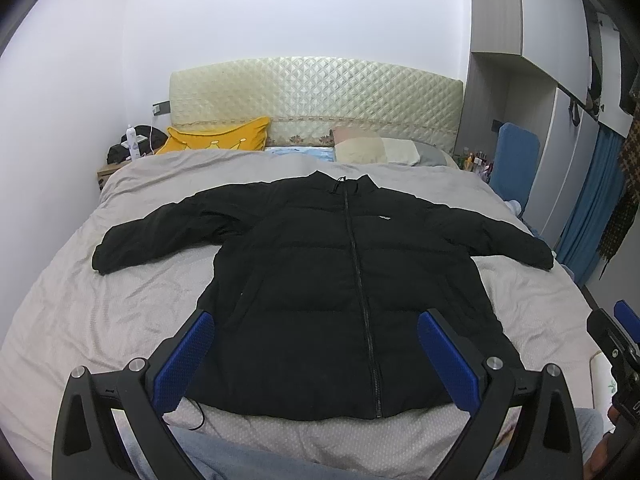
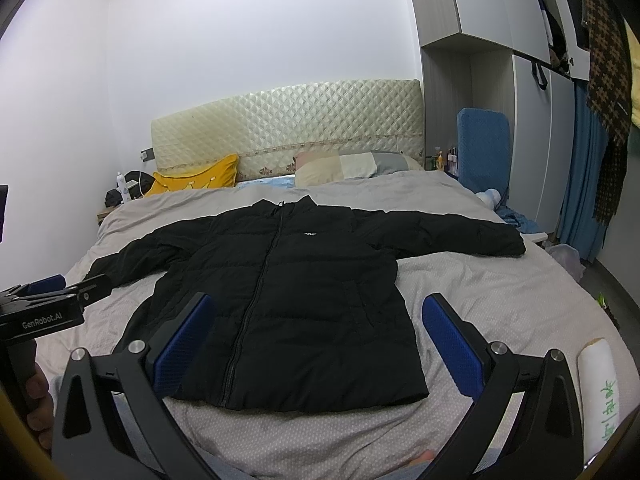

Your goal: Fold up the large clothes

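A black puffer jacket (image 1: 320,280) lies flat and zipped on the grey bed (image 1: 100,300), front up, collar toward the headboard, both sleeves spread out sideways. It also shows in the right wrist view (image 2: 288,296). My left gripper (image 1: 316,320) is open and empty, held above the jacket's hem near the foot of the bed. My right gripper (image 2: 316,304) is open and empty, held above the hem's right half. The left gripper shows at the left edge of the right wrist view (image 2: 52,300). The right gripper shows at the right edge of the left wrist view (image 1: 616,344).
Yellow pillow (image 1: 218,140) and pale pillows (image 1: 376,150) lie by the quilted headboard (image 1: 316,96). A cluttered nightstand (image 1: 128,152) stands at the left. A blue chair (image 2: 482,148) and wardrobe with hanging clothes (image 2: 600,100) stand at the right. A white roll (image 2: 600,392) lies at the bed's near right.
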A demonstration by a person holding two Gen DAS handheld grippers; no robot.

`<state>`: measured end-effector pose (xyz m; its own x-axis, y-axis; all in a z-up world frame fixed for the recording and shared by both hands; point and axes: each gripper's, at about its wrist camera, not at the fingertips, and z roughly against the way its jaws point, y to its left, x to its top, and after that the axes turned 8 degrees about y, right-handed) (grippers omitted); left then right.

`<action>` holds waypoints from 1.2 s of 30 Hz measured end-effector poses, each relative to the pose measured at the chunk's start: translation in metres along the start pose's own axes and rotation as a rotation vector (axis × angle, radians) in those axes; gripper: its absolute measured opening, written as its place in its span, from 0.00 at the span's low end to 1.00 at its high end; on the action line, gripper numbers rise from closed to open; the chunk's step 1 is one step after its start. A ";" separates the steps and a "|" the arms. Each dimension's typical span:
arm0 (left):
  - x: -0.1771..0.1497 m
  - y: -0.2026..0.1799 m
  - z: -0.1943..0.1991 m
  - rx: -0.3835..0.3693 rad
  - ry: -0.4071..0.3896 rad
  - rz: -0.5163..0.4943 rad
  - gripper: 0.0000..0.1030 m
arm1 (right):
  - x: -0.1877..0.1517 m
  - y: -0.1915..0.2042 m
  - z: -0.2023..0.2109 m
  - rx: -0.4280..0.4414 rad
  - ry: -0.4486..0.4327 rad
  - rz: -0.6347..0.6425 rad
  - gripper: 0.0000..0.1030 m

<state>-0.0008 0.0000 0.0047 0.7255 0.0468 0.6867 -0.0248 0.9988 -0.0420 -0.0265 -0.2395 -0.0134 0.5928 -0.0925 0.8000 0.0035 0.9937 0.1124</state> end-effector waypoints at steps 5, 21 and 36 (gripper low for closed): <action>0.002 -0.001 0.003 0.005 -0.008 -0.002 1.00 | 0.000 -0.002 0.000 0.003 0.001 0.000 1.00; 0.020 0.004 0.008 0.003 -0.034 -0.004 1.00 | 0.014 -0.009 -0.015 0.015 0.022 0.012 1.00; 0.054 0.000 -0.019 -0.013 -0.032 -0.040 1.00 | 0.051 -0.018 -0.063 0.039 0.034 0.017 1.00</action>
<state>0.0517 0.0023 0.0282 0.7030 0.0072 0.7111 0.0130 0.9997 -0.0229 0.0547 -0.2576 -0.0118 0.6193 -0.0728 0.7818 -0.0380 0.9917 0.1224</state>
